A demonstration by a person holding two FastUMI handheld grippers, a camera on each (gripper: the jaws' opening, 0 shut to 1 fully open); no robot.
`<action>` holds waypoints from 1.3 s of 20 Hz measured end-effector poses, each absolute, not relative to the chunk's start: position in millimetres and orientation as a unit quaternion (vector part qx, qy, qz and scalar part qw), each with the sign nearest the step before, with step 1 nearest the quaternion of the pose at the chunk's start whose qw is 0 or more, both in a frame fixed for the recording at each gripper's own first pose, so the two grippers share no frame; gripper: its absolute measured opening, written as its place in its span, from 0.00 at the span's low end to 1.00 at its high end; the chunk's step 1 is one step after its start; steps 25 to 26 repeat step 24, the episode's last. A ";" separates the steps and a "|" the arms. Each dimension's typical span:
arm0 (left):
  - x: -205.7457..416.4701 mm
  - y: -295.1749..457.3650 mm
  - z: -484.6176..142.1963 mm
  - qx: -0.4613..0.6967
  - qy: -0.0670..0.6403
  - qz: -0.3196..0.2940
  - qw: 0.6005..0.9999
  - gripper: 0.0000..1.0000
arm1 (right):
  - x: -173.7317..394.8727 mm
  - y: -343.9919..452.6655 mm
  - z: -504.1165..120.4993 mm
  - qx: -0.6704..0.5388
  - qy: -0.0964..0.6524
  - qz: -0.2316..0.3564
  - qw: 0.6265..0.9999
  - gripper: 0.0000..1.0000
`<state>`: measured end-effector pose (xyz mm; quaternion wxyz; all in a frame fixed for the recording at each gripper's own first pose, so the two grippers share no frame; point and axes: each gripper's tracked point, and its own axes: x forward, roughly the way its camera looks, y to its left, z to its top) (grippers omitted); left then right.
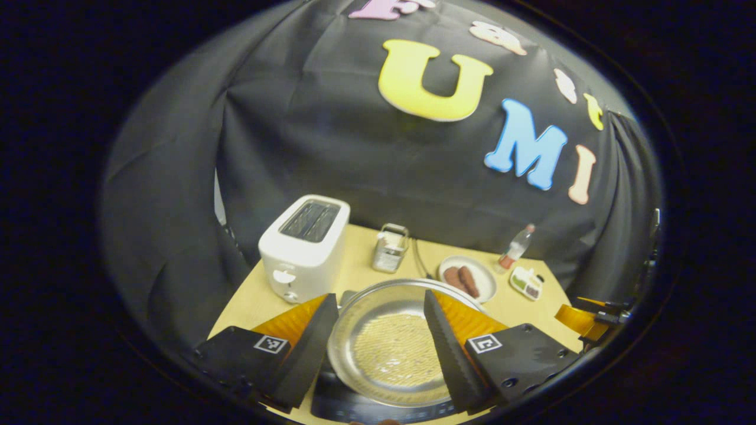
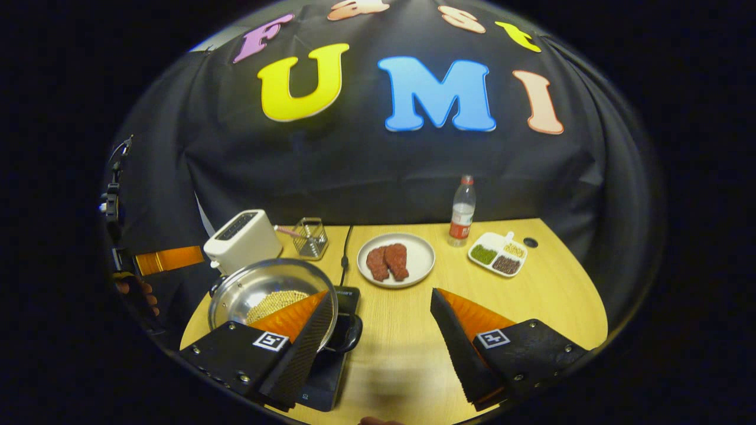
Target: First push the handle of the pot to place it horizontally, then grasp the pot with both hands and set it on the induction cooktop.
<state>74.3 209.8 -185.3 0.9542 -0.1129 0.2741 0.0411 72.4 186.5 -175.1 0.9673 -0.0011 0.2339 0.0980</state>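
- Both tongs, left tongs (image 1: 381,330) and right tongs (image 2: 378,321), gape apart, holding nothing
- Pot (image 2: 266,292) sits on induction cooktop (image 2: 331,378) near desk (image 2: 531,295) left front corner; placement looks done

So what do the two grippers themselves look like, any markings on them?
Each gripper, left and right, has two wedge-shaped fingers tapering to narrow tips, with ribbed inner faces. They mount on dark blocks with visible screws, each block carrying a small square black-and-white marker.
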 end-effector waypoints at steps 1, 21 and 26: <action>74.4 187.9 -161.4 -0.111 0.251 0.036 0.961 0.95 | 73.0 175.9 -153.3 0.002 0.211 0.102 0.972 1.00; 21.0 -79.9 16.4 -0.032 0.044 0.050 0.997 0.94 | 59.8 -39.7 20.2 0.027 0.038 0.111 0.993 1.00; 19.7 -83.9 17.0 -0.025 0.041 0.035 0.998 0.94 | 54.6 -46.6 23.9 0.026 0.036 0.099 0.994 1.00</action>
